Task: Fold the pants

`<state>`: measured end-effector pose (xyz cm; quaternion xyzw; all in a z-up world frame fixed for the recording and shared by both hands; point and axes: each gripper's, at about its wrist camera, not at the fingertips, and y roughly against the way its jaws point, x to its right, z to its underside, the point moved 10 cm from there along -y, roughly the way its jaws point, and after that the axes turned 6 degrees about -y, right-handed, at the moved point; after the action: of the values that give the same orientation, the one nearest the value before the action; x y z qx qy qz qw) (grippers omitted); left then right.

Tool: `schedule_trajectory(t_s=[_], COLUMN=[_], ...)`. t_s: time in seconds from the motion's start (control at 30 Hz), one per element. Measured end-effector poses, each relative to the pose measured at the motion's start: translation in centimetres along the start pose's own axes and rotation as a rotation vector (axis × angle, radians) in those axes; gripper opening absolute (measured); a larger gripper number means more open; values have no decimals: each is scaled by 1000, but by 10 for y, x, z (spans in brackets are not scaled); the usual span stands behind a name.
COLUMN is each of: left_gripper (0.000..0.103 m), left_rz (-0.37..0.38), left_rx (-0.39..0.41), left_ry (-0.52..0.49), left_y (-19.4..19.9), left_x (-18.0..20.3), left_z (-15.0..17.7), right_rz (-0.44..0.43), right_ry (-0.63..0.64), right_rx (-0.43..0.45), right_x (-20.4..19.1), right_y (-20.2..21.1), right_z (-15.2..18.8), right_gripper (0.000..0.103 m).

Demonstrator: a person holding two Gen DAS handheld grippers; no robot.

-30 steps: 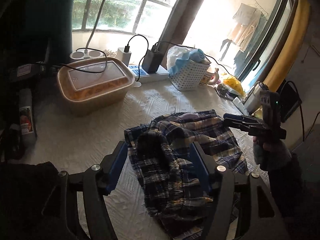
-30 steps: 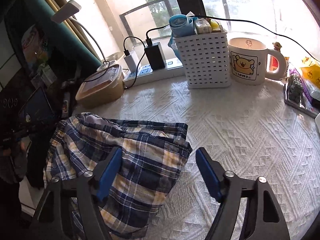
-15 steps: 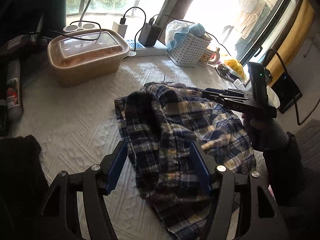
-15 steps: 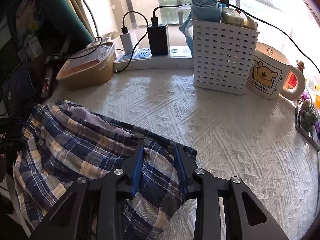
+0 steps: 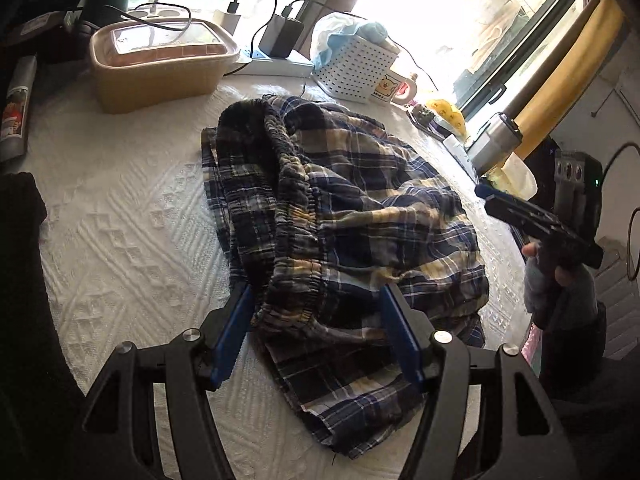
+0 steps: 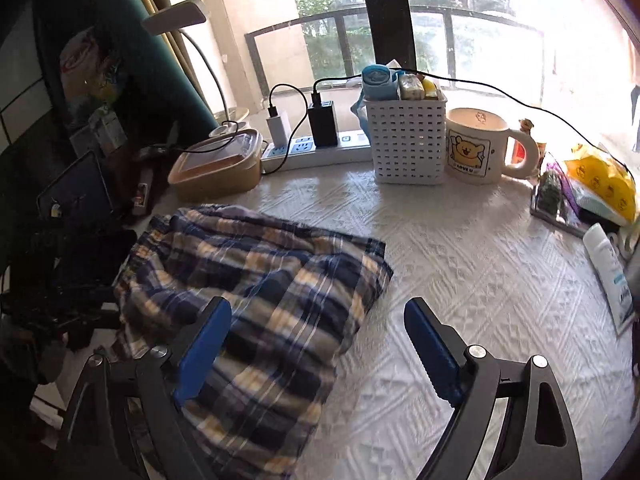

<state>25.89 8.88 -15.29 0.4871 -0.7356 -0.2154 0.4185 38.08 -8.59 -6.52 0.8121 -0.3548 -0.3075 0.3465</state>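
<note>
The plaid pants (image 5: 340,216) lie in a rumpled heap at the centre of the left wrist frame, on the white textured tablecloth (image 5: 120,240); the gathered elastic waistband (image 5: 292,184) runs down the middle of the heap toward the lower centre. The left gripper (image 5: 320,336) fills the bottom of that frame with its blue-padded jaws spread wide, one on either side of the waistband's near end, pinching nothing. At the right edge of the same frame the right gripper (image 5: 486,194) is seen side on, held by a hand (image 5: 556,276), beside the heap's right edge; from that side its jaws cannot be judged.

In the right wrist frame the pants (image 6: 260,280) occupy the lower left, a folded edge reaching toward the centre; the right gripper (image 6: 316,340) stands at the bottom with jaws spread wide, the left blue pad (image 6: 202,354) over the plaid cloth and the other over bare tablecloth (image 6: 460,248), gripping nothing. Across the upper middle stand a white perforated basket (image 6: 408,140), a bear mug (image 6: 476,148) just to its right, a power strip (image 6: 316,150) to its left with chargers plugged in, and a lidded tan container (image 6: 218,168) at the left; a yellow packet (image 6: 600,180) lies at the right edge.
</note>
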Motion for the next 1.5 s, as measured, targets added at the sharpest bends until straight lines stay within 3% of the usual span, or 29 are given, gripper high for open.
schedule_trajectory(t_s=[0.23, 0.3, 0.4, 0.53, 0.6, 0.63, 0.67, 0.7, 0.77, 0.83, 0.9, 1.1, 1.33, 1.4, 1.43, 1.5], left_gripper=[65, 70, 72, 71, 64, 50, 36, 31, 24, 20, 16, 16, 19, 36, 51, 54], left_rz=[25, 22, -4, -54, -59, -69, -81, -91, -77, -77, -78, -67, -79, -134, -158, -143], left_rx=[11, 7, -1, -8, 1, -2, -6, -8, -7, -4, 6, 17, -71, -91, -97, -98], left_ry=[-57, -70, -100, -116, -106, -100, -92, -84, -64, -66, -68, -76, -58, -83, -94, -81], left_y=[15, 14, 7, 0, -2, -3, -2, -1, 3, 10, 19, 40, 26, 21, 20, 18], left_x=[13, 14, 17, 14, 10, 7, 4, 1, 1, 6, 11, 29, 30, 29, 29, 30], left_z=[13, 14, 14, 15, 15, 15, 16, 16, 15, 14, 13, 21, 50, 56, 59, 61], right_rz=[-8, -15, -21, 42, 53, 64, 72, 73, 81, 85, 101, 120, 125, 140, 138, 124], right_ry=[-7, 4, 41, 147, 176, 179, 168, 151, 149, 166, 188, 220, 305, 286, 269, 244], right_rx=[-76, -97, -112, -113, -103, -98, -104, -114, -108, -93, -81, -78, -177, -189, -187, -171], right_x=[-16, -22, -34, -46, -47, -44, -39, -35, -31, -34, -35, -29, -38, -33, -31, -29], right_y=[10, 9, 3, -5, -6, -7, -9, -11, -9, -4, 2, 33, 26, 19, 19, 25], right_z=[74, 88, 95, 98, 100, 100, 101, 102, 101, 97, 92, 82, 108, 114, 114, 112], right_gripper=[90, 90, 89, 89, 89, 81, 63, 53, 18, 9, 7, 7, 7, 7, 8, 10])
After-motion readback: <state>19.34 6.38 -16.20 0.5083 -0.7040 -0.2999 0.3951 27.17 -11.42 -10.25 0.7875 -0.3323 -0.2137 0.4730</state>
